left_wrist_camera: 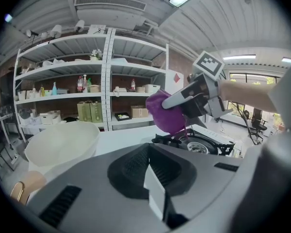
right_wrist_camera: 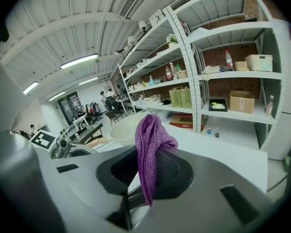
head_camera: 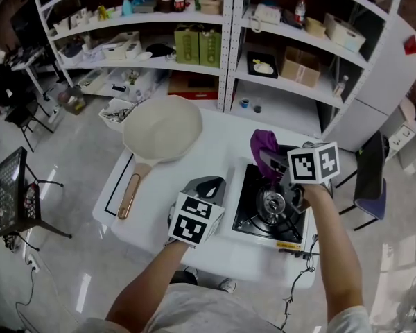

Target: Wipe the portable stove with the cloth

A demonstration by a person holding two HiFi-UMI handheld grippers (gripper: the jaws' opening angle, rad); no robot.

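White table (head_camera: 222, 141) before shelves (head_camera: 229, 47) bears stove (head_camera: 274, 214), pan (head_camera: 163, 129) (right gripper (head_camera: 272, 166) clamps cloth (head_camera: 262, 143)).

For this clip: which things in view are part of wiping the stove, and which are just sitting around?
In the job: purple cloth, clamped in the right gripper; portable stove on the white table.
Lying about: cream pan with wooden handle; green cartons and cardboard box on the shelves; left gripper, shut and empty.
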